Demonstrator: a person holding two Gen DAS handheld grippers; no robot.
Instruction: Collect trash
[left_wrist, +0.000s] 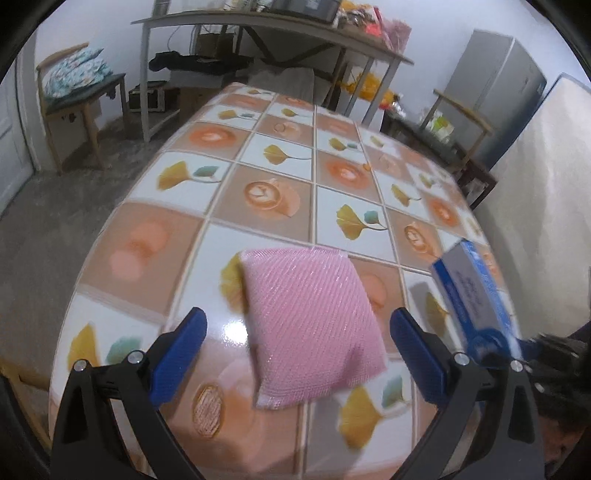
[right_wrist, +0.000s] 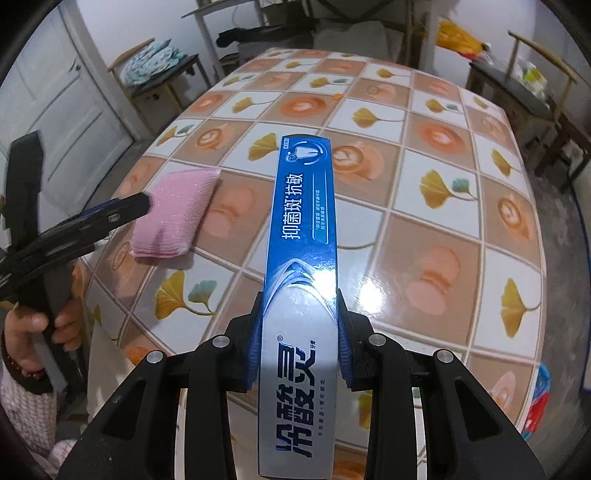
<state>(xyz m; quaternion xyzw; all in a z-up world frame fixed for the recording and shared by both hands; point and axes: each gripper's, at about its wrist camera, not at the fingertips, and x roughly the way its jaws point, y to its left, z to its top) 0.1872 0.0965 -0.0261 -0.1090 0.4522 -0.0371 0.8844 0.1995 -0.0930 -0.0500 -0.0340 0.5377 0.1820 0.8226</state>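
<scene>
A pink mesh sponge pad (left_wrist: 312, 325) lies on the tiled table (left_wrist: 258, 192), just ahead of my left gripper (left_wrist: 297, 332), which is open with its blue pads on either side of the pad's near end, not touching. The pad also shows in the right wrist view (right_wrist: 173, 218), with the left gripper (right_wrist: 142, 205) at its edge. My right gripper (right_wrist: 300, 332) is shut on a long blue and silver toothpaste box (right_wrist: 303, 258) and holds it above the table. The box shows at the right of the left wrist view (left_wrist: 471, 291).
A metal desk (left_wrist: 277, 26) with clutter stands beyond the table's far end. A chair with a folded blanket (left_wrist: 74, 74) is at far left. A dark side table (right_wrist: 517, 92) stands at right. A red and blue item (right_wrist: 539, 398) sits past the table's right edge.
</scene>
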